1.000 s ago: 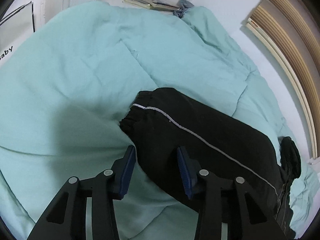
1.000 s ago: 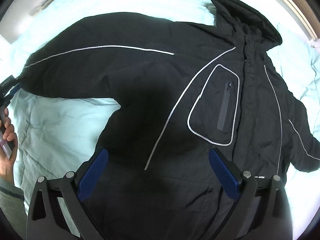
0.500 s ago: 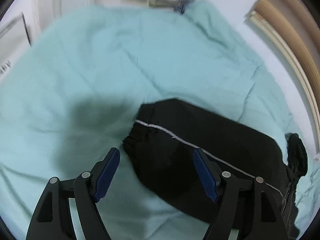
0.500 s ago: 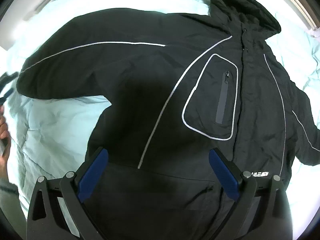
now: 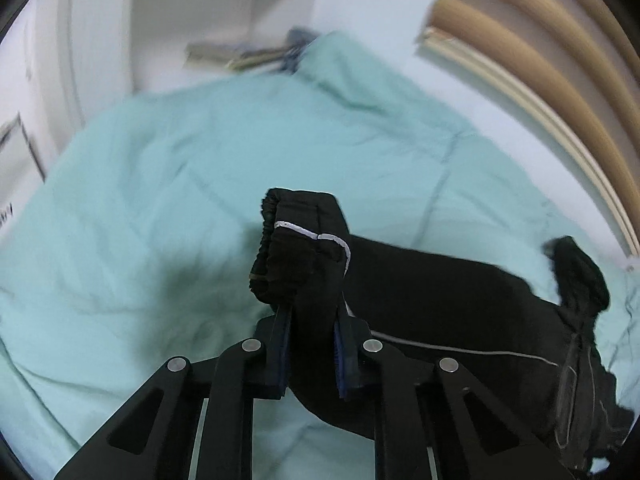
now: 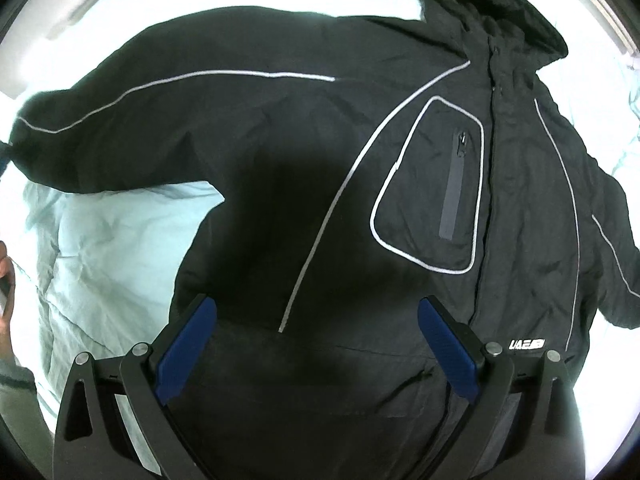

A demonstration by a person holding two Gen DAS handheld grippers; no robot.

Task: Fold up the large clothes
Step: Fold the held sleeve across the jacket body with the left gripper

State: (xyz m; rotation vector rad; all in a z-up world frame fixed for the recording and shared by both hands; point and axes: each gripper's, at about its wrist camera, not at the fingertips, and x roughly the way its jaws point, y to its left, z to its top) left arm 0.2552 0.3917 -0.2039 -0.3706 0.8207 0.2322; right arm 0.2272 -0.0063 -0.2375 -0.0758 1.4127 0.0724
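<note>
Left gripper (image 5: pixel 310 332): closing on jacket (image 6: pixel 320 160) cuff (image 5: pixel 296 248), centre frame, seemingly lifted off quilt (image 5: pixel 160 200).
Right gripper (image 6: pixel 316 344): wide, empty, over jacket.

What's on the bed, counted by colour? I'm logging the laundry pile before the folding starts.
Black: 1, the jacket, its sleeve cuff pinched in the closing left gripper.
Mint green: 1, the quilt beneath it.
Total: 2.

I count one jacket (image 6: pixel 320 160), one quilt (image 5: pixel 160 200) and my two grippers, left (image 5: pixel 310 344) and right (image 6: pixel 316 344).
</note>
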